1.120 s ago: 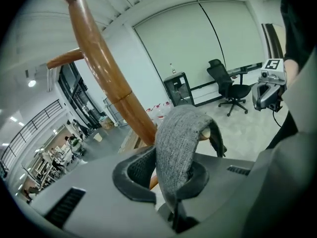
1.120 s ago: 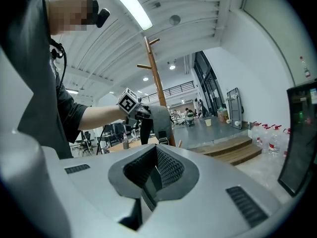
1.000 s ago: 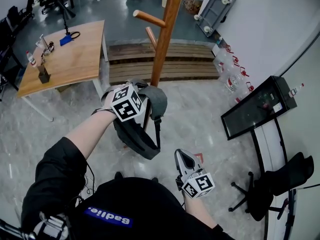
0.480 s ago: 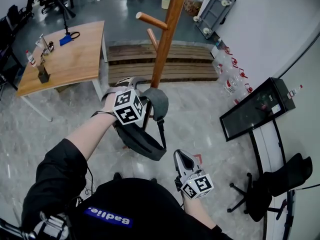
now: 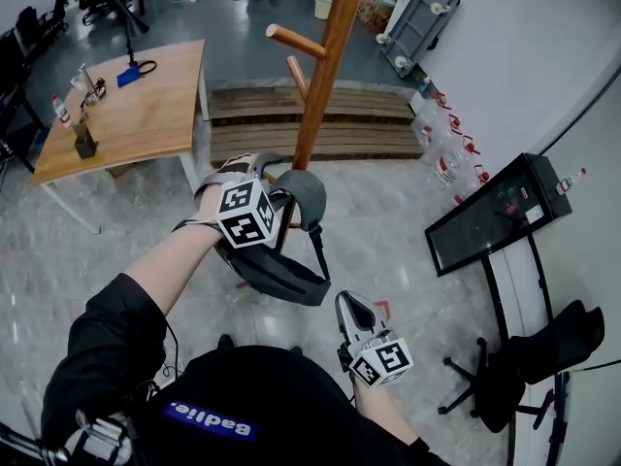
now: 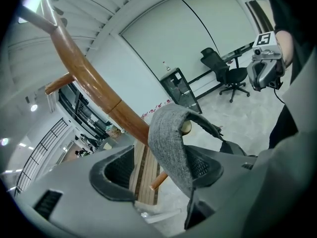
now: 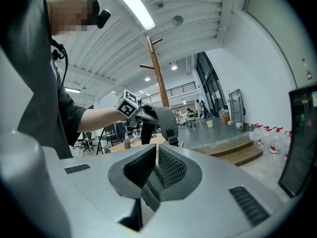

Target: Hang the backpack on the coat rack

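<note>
left claw (image 6: 162,168) opening, backpack strap (image 6: 171,143) between its jaws over peg (image 6: 185,127); right claw (image 7: 154,162) closed.

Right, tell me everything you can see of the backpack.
The backpack is dark grey, soft fabric, its body slumped in a curve. Its wide grey felt-like strap loops over a lower peg of the wooden coat rack, and the body hangs below beside the post. The strap stands between the opening jaws of the left gripper, lying against one of them.
</note>
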A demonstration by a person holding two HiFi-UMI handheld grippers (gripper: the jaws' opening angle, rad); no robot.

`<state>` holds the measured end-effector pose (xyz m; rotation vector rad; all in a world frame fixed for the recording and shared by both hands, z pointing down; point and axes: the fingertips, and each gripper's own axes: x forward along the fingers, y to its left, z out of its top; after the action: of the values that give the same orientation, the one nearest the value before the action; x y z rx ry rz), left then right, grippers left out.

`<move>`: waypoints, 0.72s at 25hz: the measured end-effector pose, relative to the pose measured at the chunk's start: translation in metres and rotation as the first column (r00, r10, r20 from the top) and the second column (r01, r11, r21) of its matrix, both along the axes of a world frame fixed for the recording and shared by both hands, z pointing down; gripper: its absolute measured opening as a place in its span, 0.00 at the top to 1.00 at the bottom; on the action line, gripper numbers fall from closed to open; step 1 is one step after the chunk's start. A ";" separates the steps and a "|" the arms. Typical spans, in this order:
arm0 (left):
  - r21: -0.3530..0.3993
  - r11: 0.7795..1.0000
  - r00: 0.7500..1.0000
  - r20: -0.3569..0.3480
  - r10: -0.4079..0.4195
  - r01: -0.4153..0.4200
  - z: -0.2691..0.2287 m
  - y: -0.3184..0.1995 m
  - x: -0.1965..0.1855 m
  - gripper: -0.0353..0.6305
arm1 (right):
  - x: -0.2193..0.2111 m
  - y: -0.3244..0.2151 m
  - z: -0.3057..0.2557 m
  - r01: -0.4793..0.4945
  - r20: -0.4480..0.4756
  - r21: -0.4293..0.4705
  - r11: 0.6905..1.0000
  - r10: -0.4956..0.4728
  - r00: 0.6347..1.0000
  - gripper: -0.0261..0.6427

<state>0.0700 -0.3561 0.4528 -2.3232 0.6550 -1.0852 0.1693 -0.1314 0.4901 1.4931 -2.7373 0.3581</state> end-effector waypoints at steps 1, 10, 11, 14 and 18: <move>0.002 1.000 1.000 0.005 0.001 -0.001 0.001 0.001 -0.001 0.52 | -0.001 0.001 0.000 0.002 -0.001 0.001 1.000 -0.002 1.000 0.96; 0.017 1.000 1.000 -0.005 -0.010 0.010 -0.012 0.012 -0.009 0.51 | -0.002 0.005 -0.002 0.019 0.001 0.002 1.000 -0.019 1.000 0.96; 0.016 1.000 1.000 -0.009 -0.013 0.013 -0.013 0.014 -0.010 0.51 | -0.002 0.006 -0.002 0.022 0.003 0.002 1.000 -0.022 1.000 0.96; 0.018 1.000 0.999 -0.035 -0.025 0.026 -0.021 0.025 -0.012 0.51 | -0.003 0.006 -0.003 0.037 0.017 0.004 0.999 -0.037 0.999 0.96; 0.016 0.999 0.995 -0.093 -0.040 0.042 -0.036 0.047 -0.011 0.51 | -0.003 0.004 -0.003 0.083 0.030 0.010 0.996 -0.083 0.996 0.96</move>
<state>0.0586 -0.3092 0.4173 -2.3652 0.7475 -0.9906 0.1663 -0.1274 0.4874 1.3814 -2.8177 0.3702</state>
